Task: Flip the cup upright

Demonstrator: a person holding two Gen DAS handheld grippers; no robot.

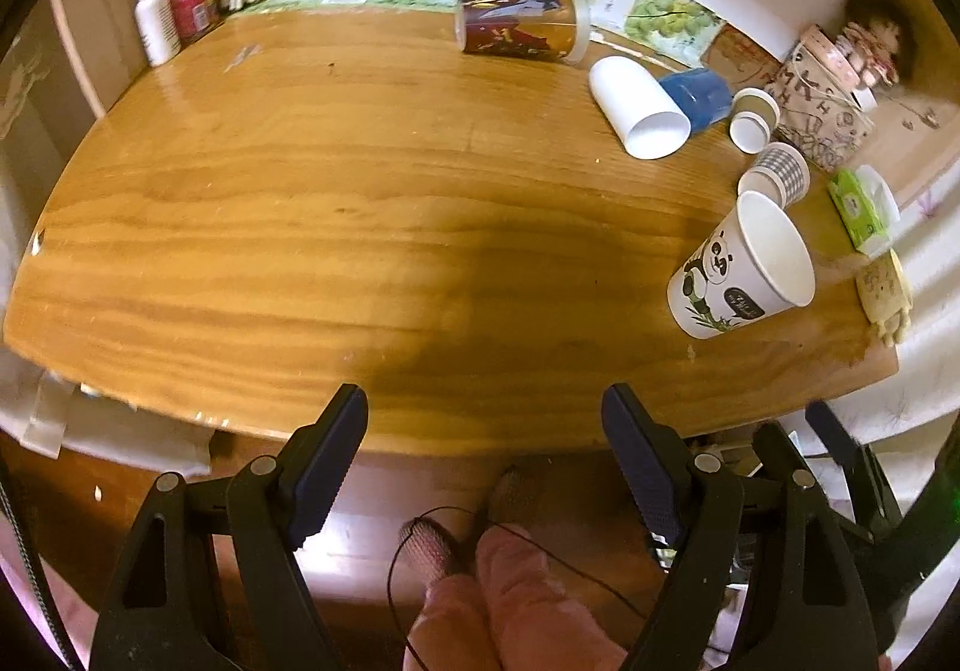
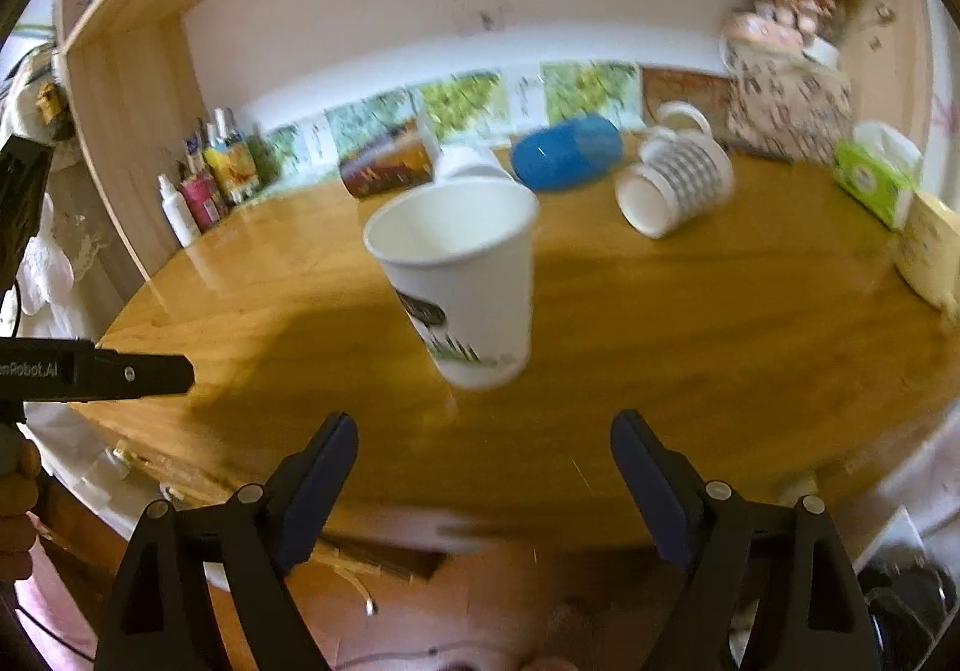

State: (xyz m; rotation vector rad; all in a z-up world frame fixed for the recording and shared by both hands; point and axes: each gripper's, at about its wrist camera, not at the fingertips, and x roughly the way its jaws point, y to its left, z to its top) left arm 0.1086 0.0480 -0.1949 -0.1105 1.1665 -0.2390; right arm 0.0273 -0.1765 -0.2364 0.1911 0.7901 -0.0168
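Note:
A white paper cup with a panda print [image 1: 741,266] stands upright on the wooden table [image 1: 360,221], at the right in the left wrist view and at the centre in the right wrist view [image 2: 462,281]. My left gripper [image 1: 486,449] is open and empty over the table's near edge, far left of the cup. My right gripper [image 2: 483,467] is open and empty, just short of the cup. The left gripper's body [image 2: 96,371] shows at the left edge of the right wrist view.
Several cups lie on their sides at the back right: a white one [image 1: 639,107], a blue one [image 1: 699,92], a picture-printed one [image 1: 522,26], a striped mug [image 2: 675,182]. Bottles [image 1: 180,5] stand at the back left. A green tissue pack [image 1: 858,209] and a patterned box [image 1: 822,101] sit far right.

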